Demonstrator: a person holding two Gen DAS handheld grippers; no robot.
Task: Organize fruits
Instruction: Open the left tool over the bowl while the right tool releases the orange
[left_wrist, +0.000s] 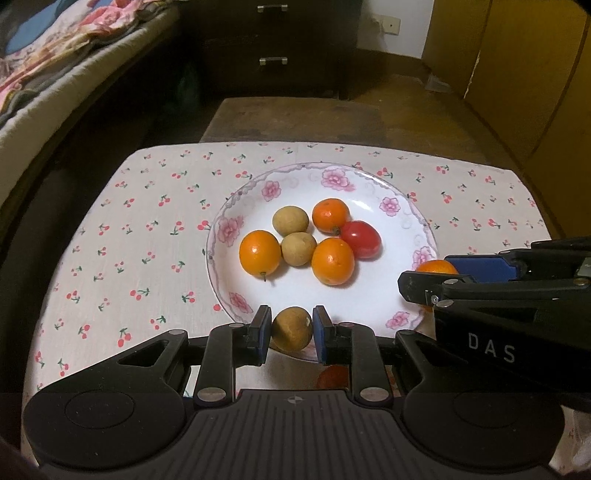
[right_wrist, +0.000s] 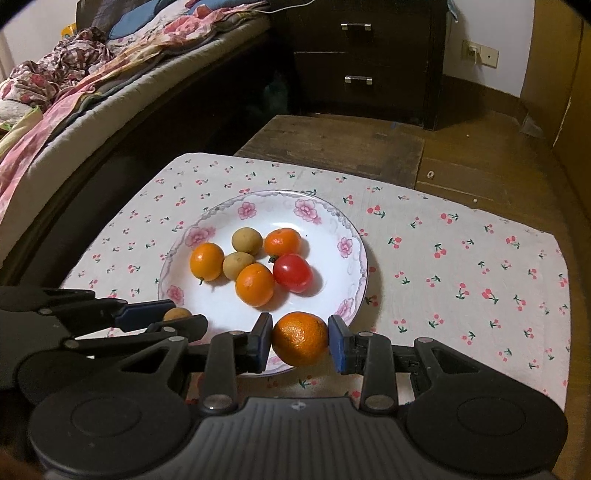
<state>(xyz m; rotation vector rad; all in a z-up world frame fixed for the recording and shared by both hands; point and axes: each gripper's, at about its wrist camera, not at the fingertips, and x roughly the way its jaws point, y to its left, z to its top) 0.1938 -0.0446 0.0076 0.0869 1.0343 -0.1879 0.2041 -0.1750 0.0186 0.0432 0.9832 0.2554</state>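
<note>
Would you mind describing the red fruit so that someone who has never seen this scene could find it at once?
Start at the cherry-print cloth and find the white flowered plate lying on it. Six small fruits cluster at the plate's centre. The one you want is the cherry tomato on the cluster's right side, touching two oranges: it is the only glossy red fruit among orange and tan ones.

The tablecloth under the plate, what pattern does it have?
The tablecloth is white, printed with small red cherries on green stems. It shows best in the right wrist view, beside the plate.

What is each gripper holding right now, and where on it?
The left gripper pinches a brown longan across its middle. The right gripper pinches a small orange by its sides. Both are over the plate's near rim.
</note>
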